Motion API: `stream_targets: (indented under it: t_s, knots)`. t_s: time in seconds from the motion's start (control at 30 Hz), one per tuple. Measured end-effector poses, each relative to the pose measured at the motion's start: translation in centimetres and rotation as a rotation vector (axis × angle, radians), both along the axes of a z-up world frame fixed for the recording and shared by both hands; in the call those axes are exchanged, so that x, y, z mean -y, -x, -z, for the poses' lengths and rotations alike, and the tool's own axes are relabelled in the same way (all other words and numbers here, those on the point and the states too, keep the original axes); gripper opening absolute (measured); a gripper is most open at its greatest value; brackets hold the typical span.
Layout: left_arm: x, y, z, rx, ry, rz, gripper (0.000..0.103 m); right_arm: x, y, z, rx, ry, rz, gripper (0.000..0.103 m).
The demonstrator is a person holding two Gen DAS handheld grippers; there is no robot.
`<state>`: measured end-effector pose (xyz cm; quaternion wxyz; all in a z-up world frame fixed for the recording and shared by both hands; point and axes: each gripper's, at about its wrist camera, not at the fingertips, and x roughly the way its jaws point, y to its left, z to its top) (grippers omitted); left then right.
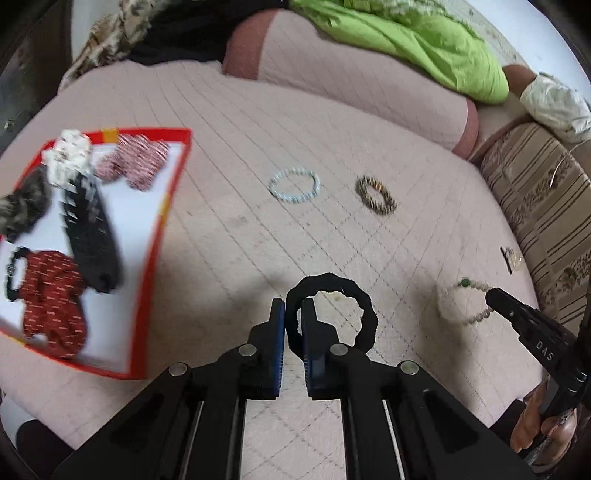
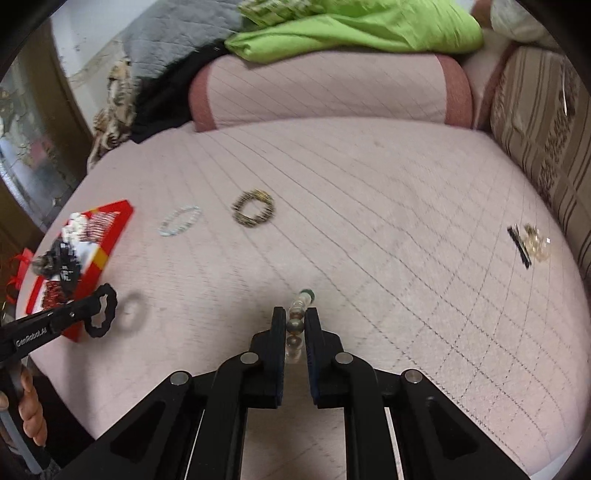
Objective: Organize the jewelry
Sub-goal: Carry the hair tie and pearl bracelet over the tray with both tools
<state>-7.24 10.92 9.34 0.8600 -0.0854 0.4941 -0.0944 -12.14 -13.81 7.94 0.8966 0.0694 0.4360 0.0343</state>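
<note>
Both grippers, left (image 1: 293, 314) clamped on black scrunchie (image 1: 332, 314), right (image 2: 295, 325) on beaded bracelet (image 2: 297, 321), are best kept tight until over red-rimmed tray (image 1: 155, 251).

surface: pink quilted cover (image 2: 369, 221) with a dark diamond grid; behind it: a pink bolster (image 2: 328, 92) with darker rose ends; on the bolster: lime-green cloth (image 2: 354, 29), grey quilted fabric (image 2: 177, 33) and black cloth (image 2: 162, 96); right: striped beige sofa arm (image 2: 546, 122); left: dark glazed wooden door (image 2: 40, 140); light: soft, even
</note>
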Motion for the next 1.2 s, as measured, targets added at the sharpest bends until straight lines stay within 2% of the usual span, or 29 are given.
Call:
stream_targets:
  t_s: [0.23, 0.43, 0.67, 1.0, 1.2]
  knots:
    - [-4.5, 1.0, -3.5, 0.08, -0.034, -0.086, 0.008, -3.0, 0.7, -2.9, 0.049, -0.018, -0.065, 0.011]
    - [-8.7, 0.9, -4.5, 0.107, -0.069, -0.17, 0.008, -6.3, 0.3, -4.4, 0.052, -0.03, -0.148, 0.011]
    - [-13.5, 0.2, -4.0, 0.096, -0.054, -0.249, 0.008, -10.9, -1.2, -5.9, 0.038, -0.057, -0.246, 0.011]
    - [-19.1, -2.0, -1.8, 0.052, -0.063, -0.327, 0.008, -19.2, -4.1, -7.0, 0.033, -0.036, -0.385, 0.011]
    - [-21.6, -3.8, -0.5, 0.028, -0.03, -0.377, 0.008, -24.0, -6.3, -7.4, 0.039, -0.022, -0.456, 0.011]
